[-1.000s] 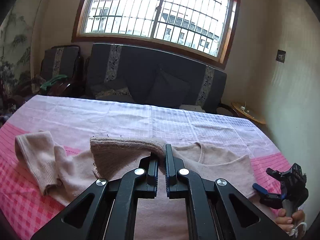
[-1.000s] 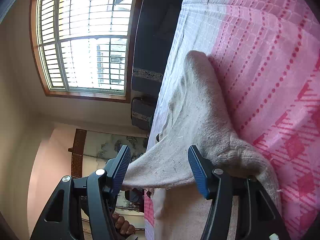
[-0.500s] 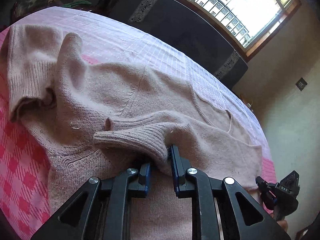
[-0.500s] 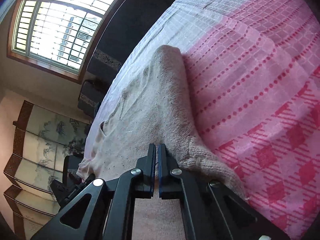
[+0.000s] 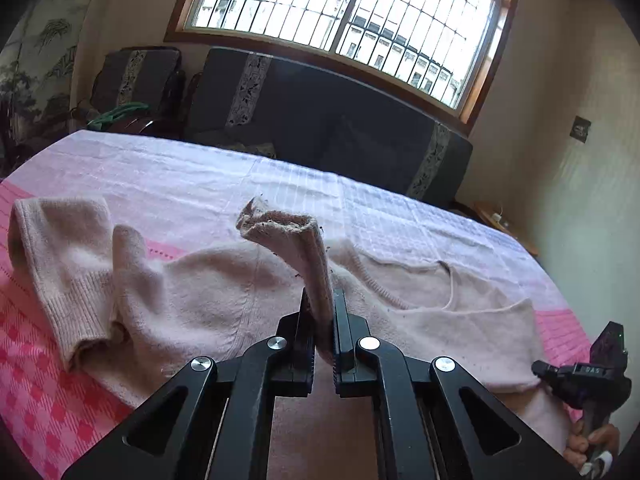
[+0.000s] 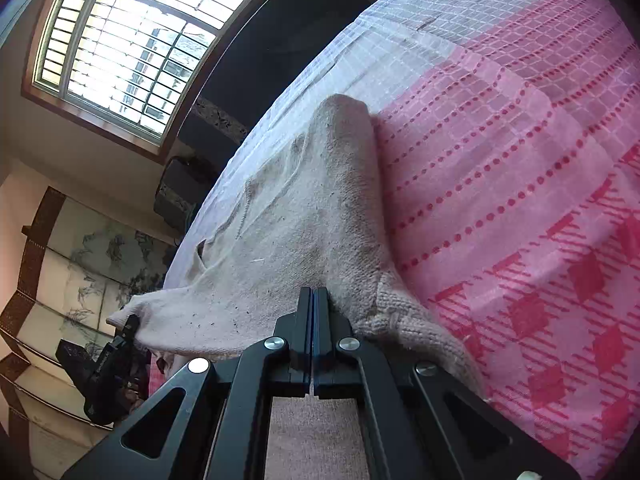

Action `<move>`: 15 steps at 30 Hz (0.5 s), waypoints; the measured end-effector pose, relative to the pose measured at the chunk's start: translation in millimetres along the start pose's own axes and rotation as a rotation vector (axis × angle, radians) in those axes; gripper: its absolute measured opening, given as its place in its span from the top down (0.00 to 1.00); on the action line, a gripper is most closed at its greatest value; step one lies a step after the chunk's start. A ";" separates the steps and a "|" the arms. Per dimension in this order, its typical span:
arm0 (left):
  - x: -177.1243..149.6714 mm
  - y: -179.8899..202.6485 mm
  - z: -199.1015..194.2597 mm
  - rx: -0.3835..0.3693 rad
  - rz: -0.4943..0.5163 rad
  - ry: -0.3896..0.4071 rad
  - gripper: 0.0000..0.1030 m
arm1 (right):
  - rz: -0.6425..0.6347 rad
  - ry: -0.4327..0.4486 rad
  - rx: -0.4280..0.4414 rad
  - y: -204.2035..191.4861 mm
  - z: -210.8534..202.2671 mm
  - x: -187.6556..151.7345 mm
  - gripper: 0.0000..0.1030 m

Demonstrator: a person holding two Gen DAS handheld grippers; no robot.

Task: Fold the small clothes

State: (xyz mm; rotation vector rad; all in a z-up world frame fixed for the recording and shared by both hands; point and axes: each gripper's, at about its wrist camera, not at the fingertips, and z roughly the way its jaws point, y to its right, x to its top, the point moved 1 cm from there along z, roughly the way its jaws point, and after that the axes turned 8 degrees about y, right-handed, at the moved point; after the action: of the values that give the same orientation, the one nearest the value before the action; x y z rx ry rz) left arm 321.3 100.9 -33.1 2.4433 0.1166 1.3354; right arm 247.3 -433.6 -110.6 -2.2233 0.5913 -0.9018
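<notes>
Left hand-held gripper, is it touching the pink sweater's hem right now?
Touching. In the left wrist view the left hand-held gripper has its pads clamped on the sweater hem, with the knit standing up between them.

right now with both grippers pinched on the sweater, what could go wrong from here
1. The left gripper pinches only a narrow strip of the sweater's ribbed hem, which stands up loose above it; a quick pull could slip it free.
2. The right gripper seems to catch just a thin edge, so that grip may fail too.
3. The left sleeve lies bunched on the pink cloth; folding now may trap the lump.
</notes>
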 end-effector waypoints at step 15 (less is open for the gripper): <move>-21.7 -37.8 5.4 0.043 -0.198 -0.092 0.71 | 0.133 -0.046 0.090 5.0 -25.8 -10.4 0.75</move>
State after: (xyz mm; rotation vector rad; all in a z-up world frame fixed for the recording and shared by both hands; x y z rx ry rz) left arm 317.4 129.6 -66.1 2.4502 0.3582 1.1453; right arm 220.7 -441.1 -104.5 -2.0918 0.6560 -0.7921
